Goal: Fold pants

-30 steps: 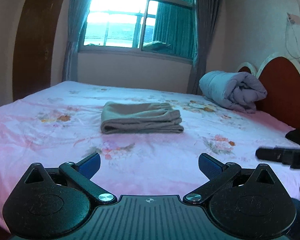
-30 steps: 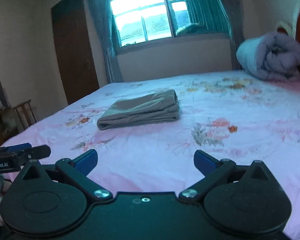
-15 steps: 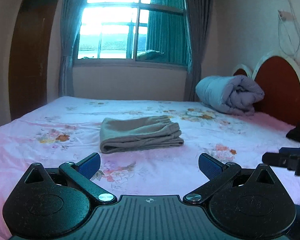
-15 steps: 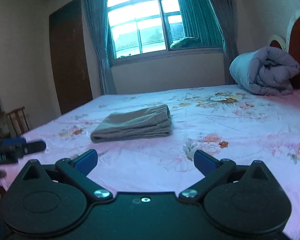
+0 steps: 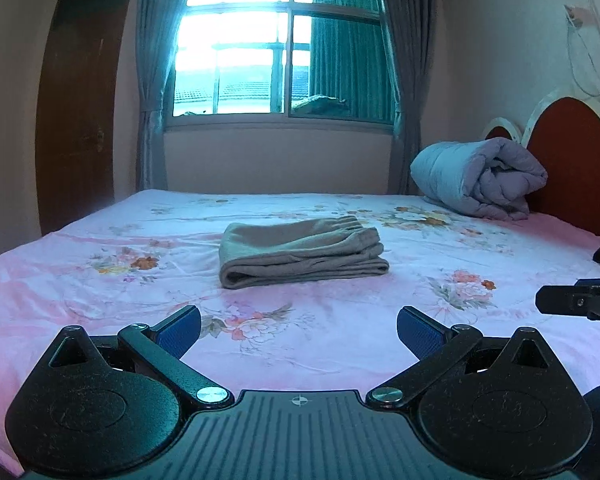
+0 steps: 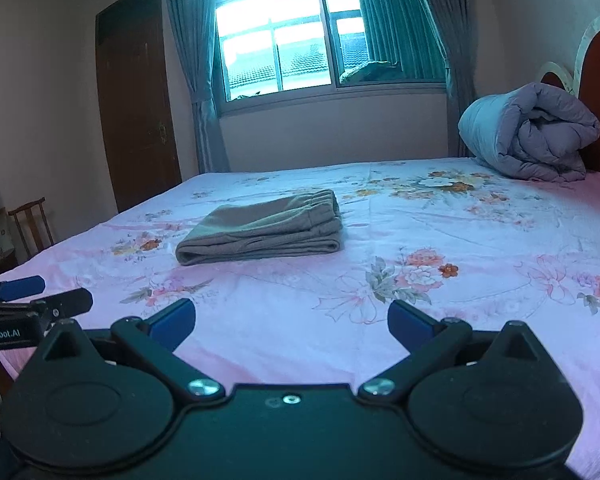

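Found the pants (image 5: 302, 254) folded into a compact grey-brown stack, resting flat on the bed (image 5: 100, 304) near its middle, waistband gathered toward the far right edge of the stack. Held the left gripper (image 5: 299, 326) low over the near edge of the bed, fingers (image 5: 179, 326) spread wide, gripping nothing and well apart from the cloth. Held the right gripper (image 6: 290, 322) likewise, fingers (image 6: 172, 320) wide and empty. Saw a rolled quilt (image 5: 480, 178) by the headboard, far right. Judged the folding essentially done, with only withdrawal left. To finish well: keep both sets of fingers apart and clear of the stack, pull away level, avoid dragging the sheet underneath and disturbing the layers.
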The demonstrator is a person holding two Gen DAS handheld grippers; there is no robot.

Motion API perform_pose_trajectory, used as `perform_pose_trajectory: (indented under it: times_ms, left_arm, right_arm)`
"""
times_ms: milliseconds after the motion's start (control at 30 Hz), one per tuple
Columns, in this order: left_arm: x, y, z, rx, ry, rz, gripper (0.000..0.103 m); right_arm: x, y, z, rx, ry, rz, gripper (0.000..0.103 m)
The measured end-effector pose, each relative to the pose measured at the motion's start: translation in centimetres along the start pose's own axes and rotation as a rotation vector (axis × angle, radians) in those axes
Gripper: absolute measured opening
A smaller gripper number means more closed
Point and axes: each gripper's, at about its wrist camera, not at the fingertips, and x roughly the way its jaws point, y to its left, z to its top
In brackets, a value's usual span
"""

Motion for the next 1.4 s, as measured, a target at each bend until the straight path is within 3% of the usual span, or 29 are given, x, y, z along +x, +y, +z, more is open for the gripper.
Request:
perform_pose_trajectory:
  times_ms: [1400]
  left_arm:
    - [-0.36, -0.84, -0.2, 0.041, -0.023, -0.015, 0.103]
  right_arm:
    - [0.16, -0.03, 0.03, 0.011, 0.001, 0.002, 0.097]
